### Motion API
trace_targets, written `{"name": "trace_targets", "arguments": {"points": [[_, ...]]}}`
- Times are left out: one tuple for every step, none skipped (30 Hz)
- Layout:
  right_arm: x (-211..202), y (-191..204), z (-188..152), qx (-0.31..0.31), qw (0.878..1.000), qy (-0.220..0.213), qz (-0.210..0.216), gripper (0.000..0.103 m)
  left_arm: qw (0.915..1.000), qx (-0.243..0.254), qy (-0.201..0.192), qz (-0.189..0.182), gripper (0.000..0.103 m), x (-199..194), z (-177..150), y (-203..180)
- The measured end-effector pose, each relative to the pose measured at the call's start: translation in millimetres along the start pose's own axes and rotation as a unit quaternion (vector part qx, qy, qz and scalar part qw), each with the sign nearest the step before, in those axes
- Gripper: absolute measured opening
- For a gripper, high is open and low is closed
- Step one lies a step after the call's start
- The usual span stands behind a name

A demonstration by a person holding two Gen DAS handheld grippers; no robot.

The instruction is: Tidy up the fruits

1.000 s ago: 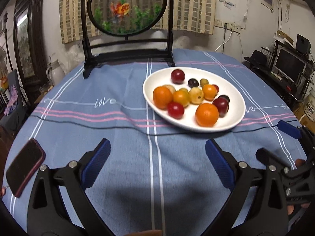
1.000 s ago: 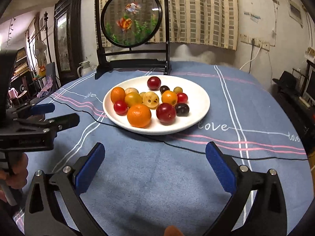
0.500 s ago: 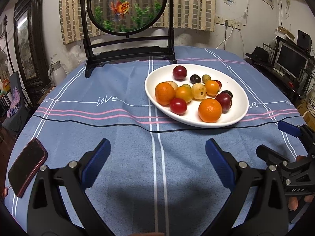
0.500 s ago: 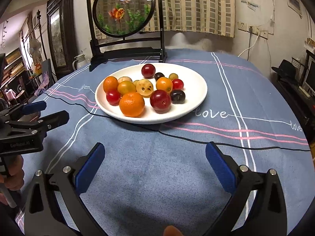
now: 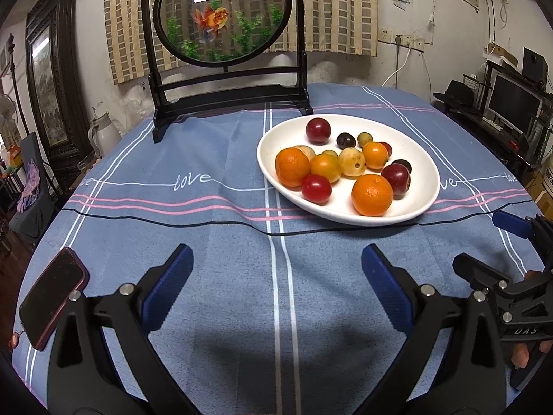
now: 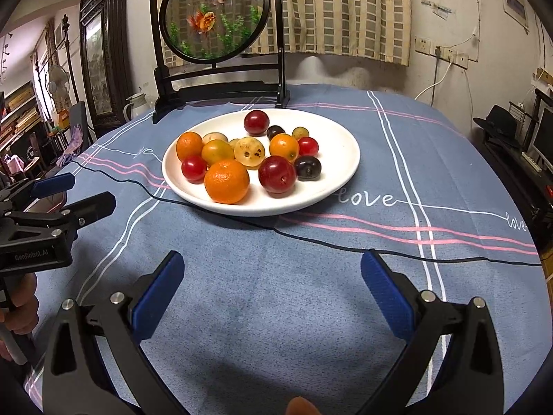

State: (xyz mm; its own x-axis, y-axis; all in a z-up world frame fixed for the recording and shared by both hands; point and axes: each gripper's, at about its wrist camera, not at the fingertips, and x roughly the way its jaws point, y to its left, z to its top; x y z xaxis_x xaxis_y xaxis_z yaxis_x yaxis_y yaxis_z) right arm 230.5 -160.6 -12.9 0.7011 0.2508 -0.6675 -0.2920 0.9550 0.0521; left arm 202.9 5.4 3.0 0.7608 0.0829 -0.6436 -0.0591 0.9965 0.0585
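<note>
A white oval plate (image 5: 423, 159) (image 6: 342, 145) sits on the blue tablecloth and holds several fruits: oranges (image 5: 372, 194) (image 6: 226, 181), red plums (image 5: 318, 130) (image 6: 277, 174), a cherry tomato (image 5: 316, 188), yellow and dark small fruits. My left gripper (image 5: 276, 283) is open and empty, short of the plate, and shows in the right wrist view (image 6: 69, 190). My right gripper (image 6: 271, 282) is open and empty in front of the plate, and shows in the left wrist view (image 5: 490, 242).
A round goldfish screen on a black stand (image 5: 224, 17) (image 6: 216, 14) stands behind the plate. A phone in a red case (image 5: 52, 297) lies at the table's left edge. A black cable (image 5: 172, 223) (image 6: 345, 247) runs across the cloth in front of the plate.
Both grippers have moved forward, closer to the plate. Both stay open and empty.
</note>
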Motion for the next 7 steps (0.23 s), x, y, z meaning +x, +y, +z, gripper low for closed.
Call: {"name": "trace_targets", "arguments": {"points": [[0.2, 0.0, 0.0, 0.000, 1.000, 0.000, 0.000, 0.102, 1.0000, -0.001, 0.000, 0.001, 0.100, 0.0, 0.3, 0.4], [0.3, 0.0, -0.3, 0.000, 1.000, 0.000, 0.000, 0.102, 1.0000, -0.002, 0.001, 0.003, 0.100, 0.6, 0.4, 1.0], [0.4, 0.1, -0.5, 0.000, 1.000, 0.000, -0.001, 0.102, 1.0000, -0.004, 0.002, 0.006, 0.100, 1.1, 0.2, 1.8], [0.6, 0.0, -0.6, 0.000, 1.000, 0.000, -0.001, 0.102, 1.0000, -0.005, 0.002, 0.007, 0.100, 1.5, 0.2, 2.2], [0.5, 0.0, -0.6, 0.000, 1.000, 0.000, 0.000, 0.102, 1.0000, -0.006, 0.003, 0.006, 0.100, 2.0, 0.3, 2.6], [0.1, 0.4, -0.6, -0.001, 1.000, 0.000, 0.000, 0.102, 1.0000, -0.007, 0.004, 0.005, 0.100, 2.2, 0.3, 3.2], [-0.1, 0.4, -0.7, -0.001, 1.000, 0.000, -0.001, 0.102, 0.9999, -0.008, 0.004, 0.005, 0.100, 2.3, 0.5, 3.3]]}}
